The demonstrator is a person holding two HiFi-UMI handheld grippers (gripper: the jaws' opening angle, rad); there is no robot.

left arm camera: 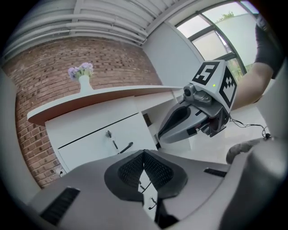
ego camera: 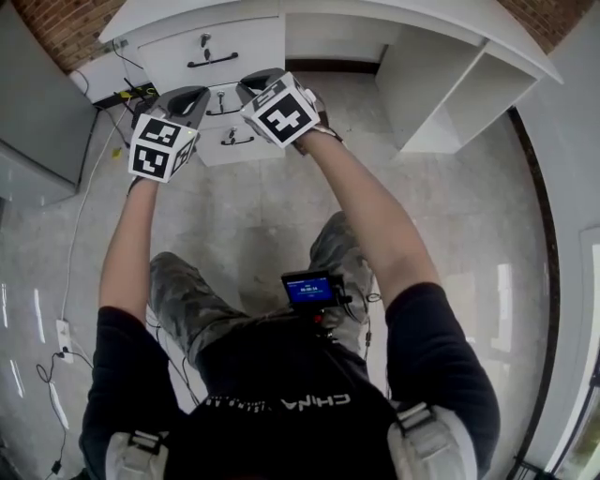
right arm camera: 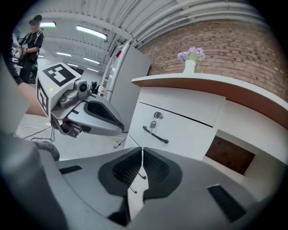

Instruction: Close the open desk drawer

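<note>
Head view: my left tongs (left arm camera: 144, 152) and right tongs (right arm camera: 142, 150) both shut, empty, side by side. Drawer (ego camera: 246, 150) sits low under tabletop (ego camera: 441, 23), just ahead of tips. I guess shut tips make blunt nose to push drawer front in.

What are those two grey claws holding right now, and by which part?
Nothing. The left gripper and the right gripper are both shut, each with its jaws pressed together and nothing between them.
</note>
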